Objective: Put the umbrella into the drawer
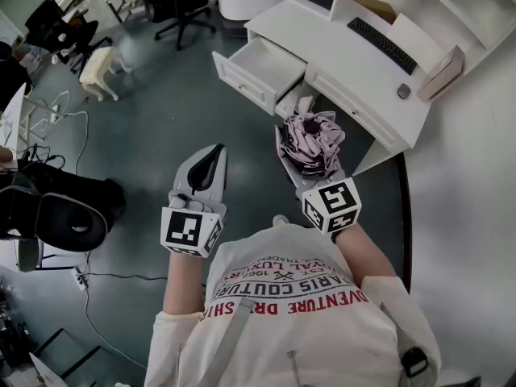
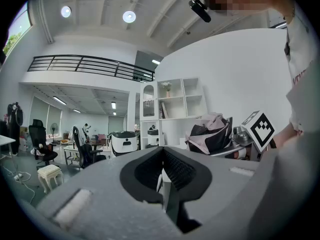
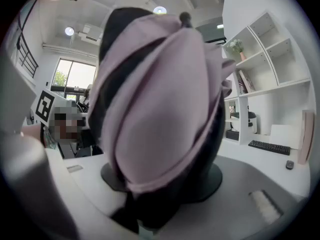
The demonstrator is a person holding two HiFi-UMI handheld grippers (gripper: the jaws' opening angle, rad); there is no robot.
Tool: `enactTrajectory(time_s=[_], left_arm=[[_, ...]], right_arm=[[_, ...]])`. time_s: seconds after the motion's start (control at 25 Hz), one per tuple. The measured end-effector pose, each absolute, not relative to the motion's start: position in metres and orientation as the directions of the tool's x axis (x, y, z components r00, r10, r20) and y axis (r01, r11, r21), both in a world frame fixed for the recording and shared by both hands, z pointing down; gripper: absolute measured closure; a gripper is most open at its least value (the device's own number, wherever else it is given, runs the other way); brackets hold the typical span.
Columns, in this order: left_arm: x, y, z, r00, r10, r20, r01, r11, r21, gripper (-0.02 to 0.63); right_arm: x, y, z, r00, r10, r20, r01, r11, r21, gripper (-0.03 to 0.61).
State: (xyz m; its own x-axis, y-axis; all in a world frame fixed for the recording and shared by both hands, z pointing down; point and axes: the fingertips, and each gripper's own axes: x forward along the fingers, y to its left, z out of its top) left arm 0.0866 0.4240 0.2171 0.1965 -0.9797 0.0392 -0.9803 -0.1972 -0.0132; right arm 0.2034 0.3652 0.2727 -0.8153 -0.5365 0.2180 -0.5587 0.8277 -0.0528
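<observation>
- Umbrella (image 1: 313, 139), folded, pink and black, pinched in right gripper (image 1: 297, 168), held above floor.
- Left gripper (image 1: 208, 168) at nine o'clock, pressed together, empty.
- Open drawer (image 1: 260, 69) farther off at eleven o'clock; loose folds likely to snag its rim.

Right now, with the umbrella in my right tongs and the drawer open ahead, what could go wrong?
The umbrella is loosely bunched, with folds spilling past the right tongs. They may catch on the front wall of the open drawer or hang over it. The umbrella also fills the right gripper view and hides the drawer there, so aiming could drift. The left tongs are shut and empty, apart from the umbrella, so nothing backs up a slip.
</observation>
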Motion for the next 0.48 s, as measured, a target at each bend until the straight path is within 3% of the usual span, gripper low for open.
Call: enactTrajectory(time_s=[0.48], left_arm=[[0.068,0.431,0.223,0.217,-0.975,0.05,-0.976,-0.218,-0.014,0.607]], right_arm=[[0.187,0.377,0.278,-0.798,-0.56,0.221,-0.587,0.806,-0.076,0.382]])
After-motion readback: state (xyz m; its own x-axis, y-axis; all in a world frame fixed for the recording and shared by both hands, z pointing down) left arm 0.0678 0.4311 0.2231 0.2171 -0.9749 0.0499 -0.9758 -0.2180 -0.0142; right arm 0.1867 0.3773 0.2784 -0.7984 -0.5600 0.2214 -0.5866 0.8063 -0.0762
